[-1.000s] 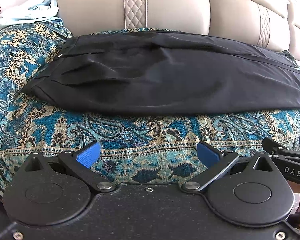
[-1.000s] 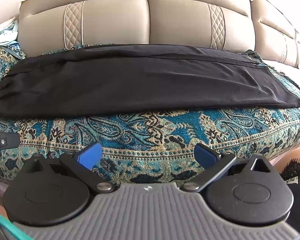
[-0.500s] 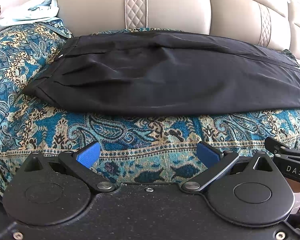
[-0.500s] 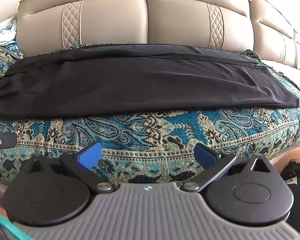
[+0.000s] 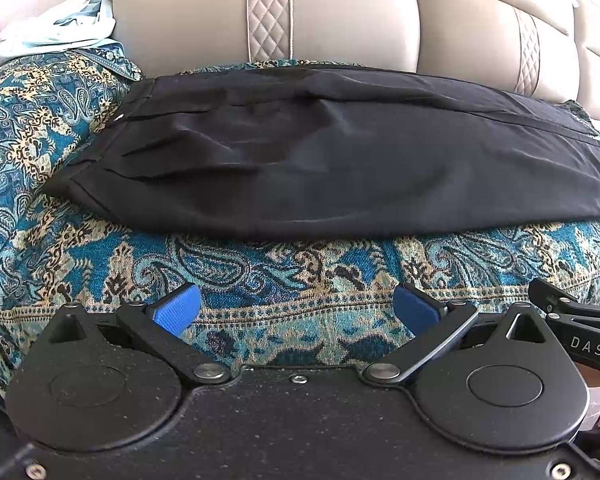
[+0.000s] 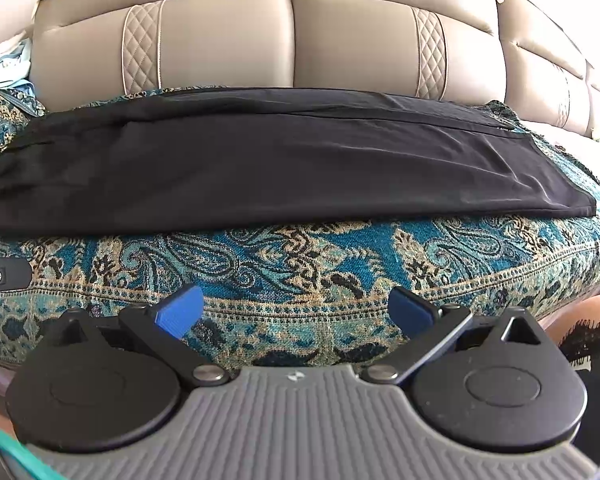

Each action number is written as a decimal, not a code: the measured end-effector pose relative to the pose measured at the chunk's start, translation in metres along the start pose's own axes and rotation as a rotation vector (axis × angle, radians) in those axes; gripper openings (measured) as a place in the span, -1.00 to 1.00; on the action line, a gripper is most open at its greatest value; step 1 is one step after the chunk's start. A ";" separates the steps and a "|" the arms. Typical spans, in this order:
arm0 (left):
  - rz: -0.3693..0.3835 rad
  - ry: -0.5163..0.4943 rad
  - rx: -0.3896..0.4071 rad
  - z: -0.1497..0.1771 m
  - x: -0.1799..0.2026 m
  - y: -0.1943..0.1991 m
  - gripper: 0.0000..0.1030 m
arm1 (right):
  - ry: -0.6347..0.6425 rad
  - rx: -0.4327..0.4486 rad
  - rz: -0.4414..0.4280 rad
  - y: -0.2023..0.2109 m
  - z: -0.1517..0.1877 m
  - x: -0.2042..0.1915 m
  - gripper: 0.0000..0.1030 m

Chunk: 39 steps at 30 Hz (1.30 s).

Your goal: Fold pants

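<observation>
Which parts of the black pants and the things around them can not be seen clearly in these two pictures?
- Black pants, left wrist view: the hem end is cut off by the right picture edge.
- Black pants, right wrist view: the waist end runs out at the left picture edge.
- Back edge of the pants, both views: hidden by the upper layer of cloth.
- Pale cloth at upper left: overexposed, what it is cannot be told.
- Patterned cover: its front is hidden behind the open right tongs.

One pants (image 5: 340,160), one throw (image 5: 260,264) — two claws (image 5: 296,308) (image 6: 296,306).

Bright daylight, overexposed corners, fisheye distortion
</observation>
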<state>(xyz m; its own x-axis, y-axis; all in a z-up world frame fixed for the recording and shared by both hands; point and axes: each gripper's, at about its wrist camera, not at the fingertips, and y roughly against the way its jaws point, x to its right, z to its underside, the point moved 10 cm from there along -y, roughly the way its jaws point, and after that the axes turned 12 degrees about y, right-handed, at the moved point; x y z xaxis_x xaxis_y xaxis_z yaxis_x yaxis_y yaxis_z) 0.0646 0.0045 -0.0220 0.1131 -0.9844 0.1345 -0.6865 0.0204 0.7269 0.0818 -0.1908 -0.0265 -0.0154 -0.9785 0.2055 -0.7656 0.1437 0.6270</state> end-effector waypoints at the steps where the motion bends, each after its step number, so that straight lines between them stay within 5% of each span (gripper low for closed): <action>1: 0.000 0.000 0.000 0.000 0.000 0.000 1.00 | 0.001 0.000 0.001 0.000 0.000 0.000 1.00; 22: -0.001 -0.030 0.009 -0.020 -0.001 -0.005 1.00 | 0.027 0.016 -0.004 -0.005 -0.009 0.002 1.00; 32: -0.071 -0.025 0.101 -0.135 -0.012 -0.028 1.00 | -0.058 0.046 -0.052 -0.036 -0.071 0.042 1.00; 39: -0.166 0.058 0.134 -0.237 -0.037 -0.079 1.00 | -0.117 0.050 -0.009 -0.081 -0.134 0.084 1.00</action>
<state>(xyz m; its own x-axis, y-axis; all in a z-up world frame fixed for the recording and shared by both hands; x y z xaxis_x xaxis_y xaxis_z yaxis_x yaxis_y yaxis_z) 0.2847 0.0809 0.0755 0.2710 -0.9606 0.0622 -0.7439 -0.1679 0.6469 0.2285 -0.2647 0.0409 -0.0807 -0.9907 0.1092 -0.7969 0.1299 0.5900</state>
